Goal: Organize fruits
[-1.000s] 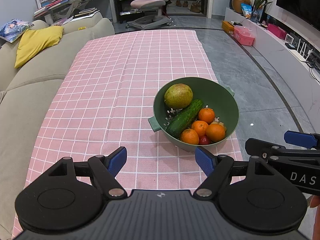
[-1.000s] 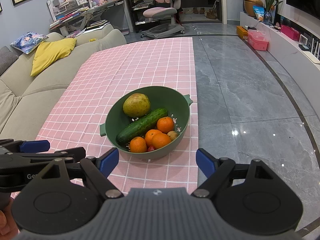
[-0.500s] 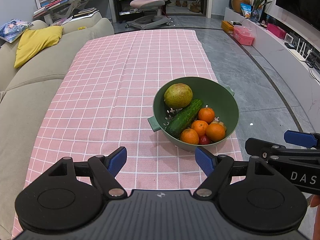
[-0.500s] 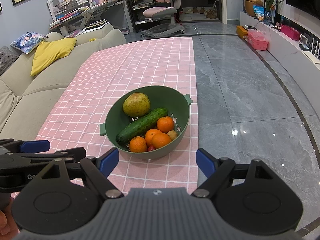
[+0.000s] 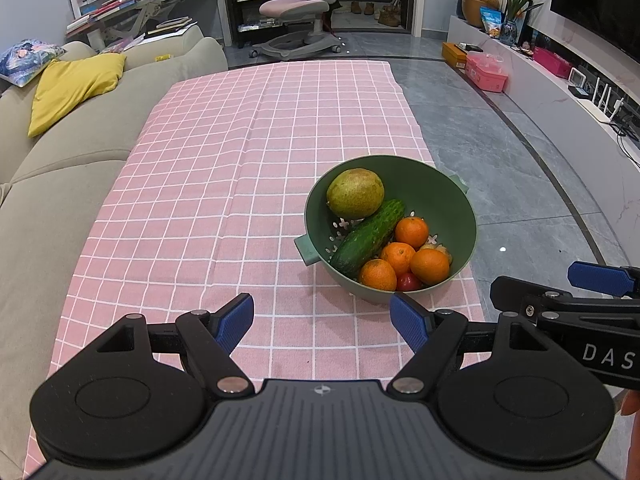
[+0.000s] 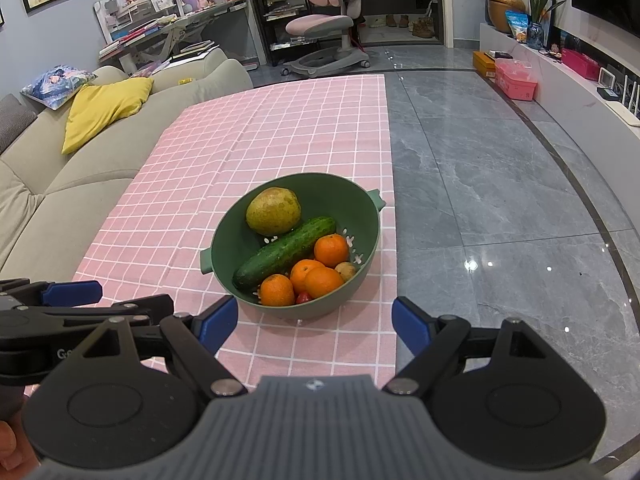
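A green colander bowl (image 5: 452, 196) (image 6: 352, 192) stands on the pink checked tablecloth (image 5: 224, 184) near its right edge. It holds a yellow-green pear (image 5: 355, 193) (image 6: 273, 211), a cucumber (image 5: 368, 237) (image 6: 285, 251), several oranges (image 5: 429, 266) (image 6: 323, 282), a small red fruit (image 5: 408, 281) and a small brown fruit (image 6: 345, 270). My left gripper (image 5: 322, 322) is open and empty, just short of the bowl. My right gripper (image 6: 314, 325) is open and empty, just short of the bowl.
A grey sofa (image 5: 52, 184) with a yellow cushion (image 5: 72, 88) runs along the table's left side. Grey tiled floor (image 6: 500, 184) lies to the right. A pink chair (image 5: 296, 12) and desk stand behind the table. A low white cabinet (image 5: 560, 96) lines the right wall.
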`<state>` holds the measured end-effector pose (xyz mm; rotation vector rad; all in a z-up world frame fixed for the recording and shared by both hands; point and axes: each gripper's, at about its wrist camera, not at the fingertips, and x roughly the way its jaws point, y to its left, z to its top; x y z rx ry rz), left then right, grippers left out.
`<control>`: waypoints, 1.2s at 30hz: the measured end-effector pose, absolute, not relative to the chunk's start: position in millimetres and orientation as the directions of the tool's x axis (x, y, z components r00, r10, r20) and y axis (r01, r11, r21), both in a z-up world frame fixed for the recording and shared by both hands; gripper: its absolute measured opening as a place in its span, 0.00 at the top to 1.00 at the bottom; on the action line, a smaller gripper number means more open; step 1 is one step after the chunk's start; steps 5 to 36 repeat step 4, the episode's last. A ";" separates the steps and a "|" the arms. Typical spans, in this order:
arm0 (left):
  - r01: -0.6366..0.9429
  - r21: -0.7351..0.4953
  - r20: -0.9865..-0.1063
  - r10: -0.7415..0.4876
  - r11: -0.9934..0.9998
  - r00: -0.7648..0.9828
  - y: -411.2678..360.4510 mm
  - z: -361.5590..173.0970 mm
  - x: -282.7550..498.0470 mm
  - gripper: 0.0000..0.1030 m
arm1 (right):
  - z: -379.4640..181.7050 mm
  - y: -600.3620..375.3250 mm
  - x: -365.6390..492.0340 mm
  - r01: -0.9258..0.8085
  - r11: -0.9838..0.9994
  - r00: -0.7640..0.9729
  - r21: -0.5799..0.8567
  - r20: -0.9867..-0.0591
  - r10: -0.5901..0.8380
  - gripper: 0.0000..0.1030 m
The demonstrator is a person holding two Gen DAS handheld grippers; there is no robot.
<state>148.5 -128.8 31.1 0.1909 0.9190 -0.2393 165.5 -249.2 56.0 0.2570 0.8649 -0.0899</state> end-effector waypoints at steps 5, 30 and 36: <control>0.291 0.063 -0.791 -0.130 0.955 0.598 -129.6 32.8 147.8 0.12 | 56.2 -249.7 165.3 0.185 0.964 0.648 0.189 -0.761 0.025 0.22; 0.291 0.063 -0.791 -0.130 0.955 0.598 -129.6 32.8 147.8 0.12 | 56.2 -249.7 165.3 0.185 0.964 0.648 0.189 -0.761 0.025 0.22; 0.291 0.063 -0.791 -0.130 0.955 0.598 -129.6 32.8 147.8 0.12 | 56.2 -249.7 165.3 0.185 0.964 0.648 0.189 -0.761 0.025 0.22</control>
